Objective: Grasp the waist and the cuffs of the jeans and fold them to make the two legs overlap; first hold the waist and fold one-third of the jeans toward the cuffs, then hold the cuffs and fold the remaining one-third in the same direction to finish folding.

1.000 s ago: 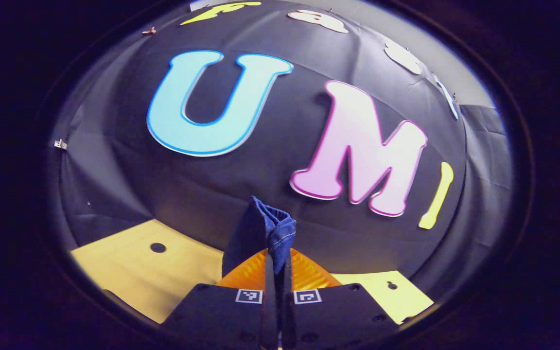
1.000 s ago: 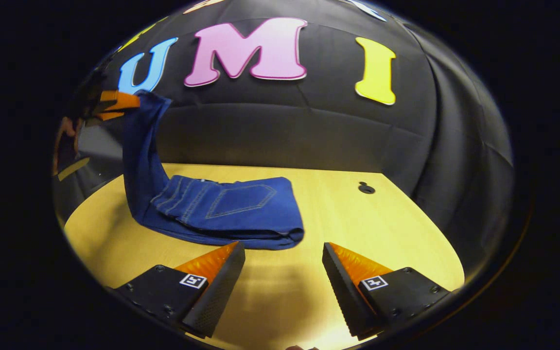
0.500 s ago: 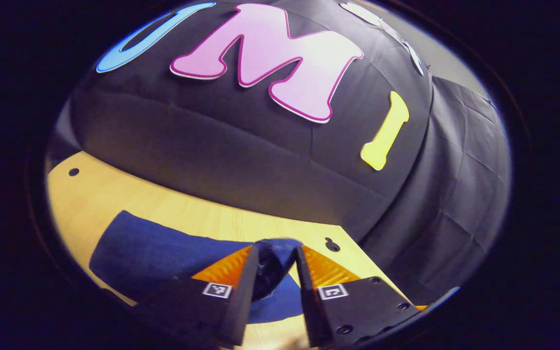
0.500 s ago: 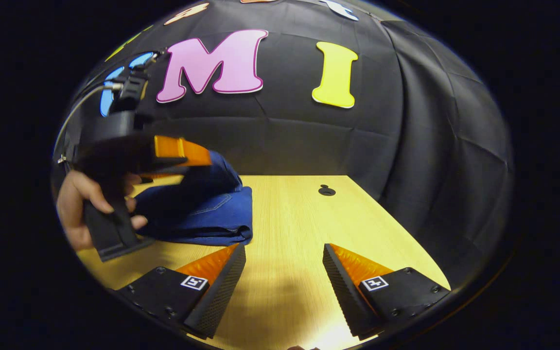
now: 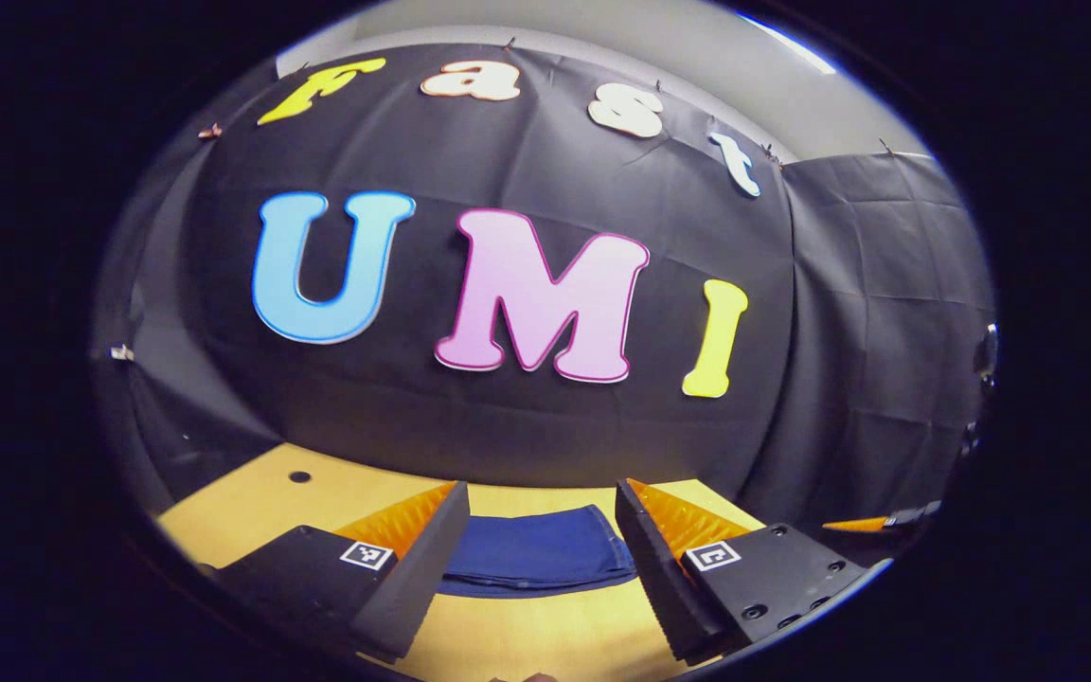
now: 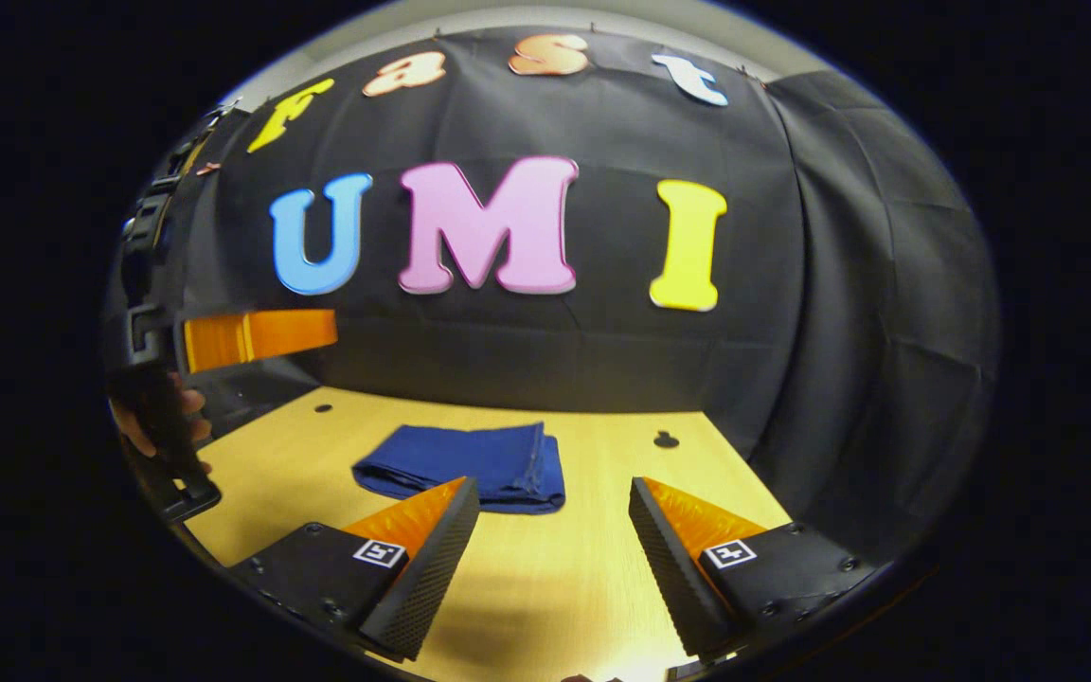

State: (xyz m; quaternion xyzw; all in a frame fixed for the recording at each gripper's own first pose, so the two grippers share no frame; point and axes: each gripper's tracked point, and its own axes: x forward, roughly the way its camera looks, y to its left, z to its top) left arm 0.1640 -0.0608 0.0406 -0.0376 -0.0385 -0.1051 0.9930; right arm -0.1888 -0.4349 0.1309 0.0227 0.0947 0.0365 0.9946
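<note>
Now the jeans [image 6: 470, 466] lie folded into a compact blue stack on the yellow table [image 6: 583, 568], flat and apart from both tools. From the right gripper view the stack sits just past the right gripper [image 6: 553, 549], toward 11 o'clock of the gap between its fingers, which are spread wide with nothing between them; layered fold edges show along the stack's 3 o'clock side. At 9 o'clock in that same view the left gripper [image 6: 257, 336] hovers above the table, held by a hand [image 6: 143, 426], well clear of the denim. In the left gripper view, the left gripper [image 5: 536, 559] is likewise spread wide and holds nothing, and the jeans [image 5: 536, 554] rest on the table [image 5: 252, 502] at 12 o'clock, seen between its fingers but farther off.
</note>
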